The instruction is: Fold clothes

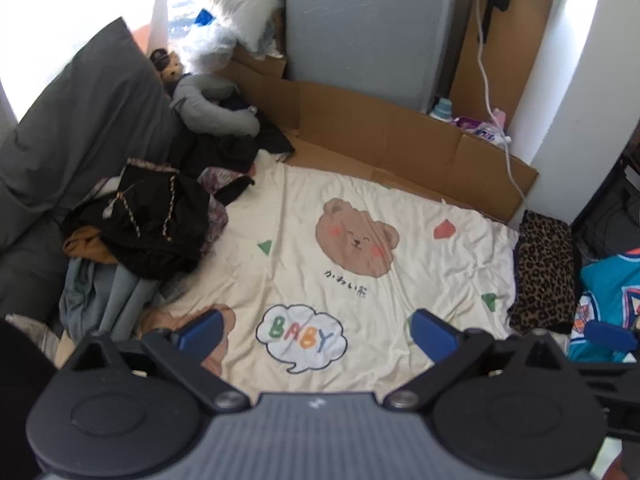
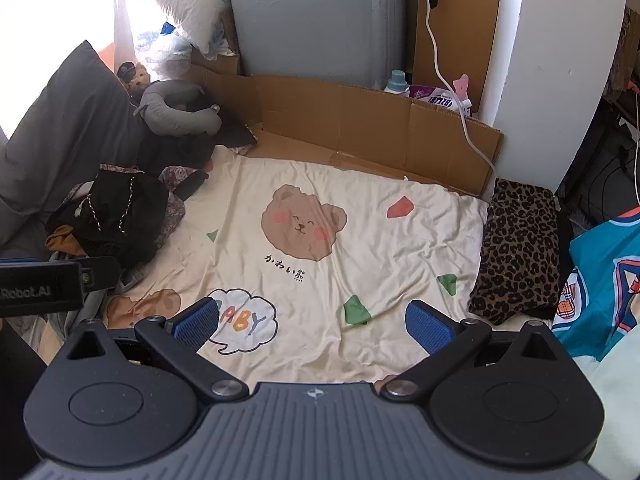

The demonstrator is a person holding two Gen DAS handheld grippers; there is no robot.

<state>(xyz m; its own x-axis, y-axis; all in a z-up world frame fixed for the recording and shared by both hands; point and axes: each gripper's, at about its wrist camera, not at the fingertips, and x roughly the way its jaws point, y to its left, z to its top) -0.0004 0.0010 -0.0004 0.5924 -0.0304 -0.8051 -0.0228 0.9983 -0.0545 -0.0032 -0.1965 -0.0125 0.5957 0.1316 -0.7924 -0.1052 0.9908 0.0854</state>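
While both tools hang over the bed, the left hand-held gripper [image 1: 318, 330] has its blue fingers spread wide apart, and it grasps nothing. The right hand-held gripper [image 2: 312, 322] is spread wide too, with nothing between its fingers. From the right wrist camera, the left tool's black body pokes in at the left edge.

Under them lies a cream sheet [image 2: 320, 344] with a "BABY" cloud [image 1: 302, 336] and a brown bear face [image 1: 356, 240] printed on it. It looks a bit wrinkly.

To the right, a folded leopard-print cloth [image 2: 518, 248] sits at the edge of the sheet. Just beside it is a teal top with pictures [image 2: 604, 280].

To the left is a messy pile of clothes [image 1: 136, 232], not folded. A black piece with twisted cords is on top, with something mustard and something blue-grey under it.

Farther back, a grey pillow [image 1: 80, 128] leans up on the left. A grey neck pillow [image 2: 176, 110] rests near it. Flat brown cardboard [image 2: 360, 120] lies behind the sheet. A grey cabinet [image 1: 372, 20] stands behind that, and a white cord [image 1: 492, 92] hangs down by the white wall.
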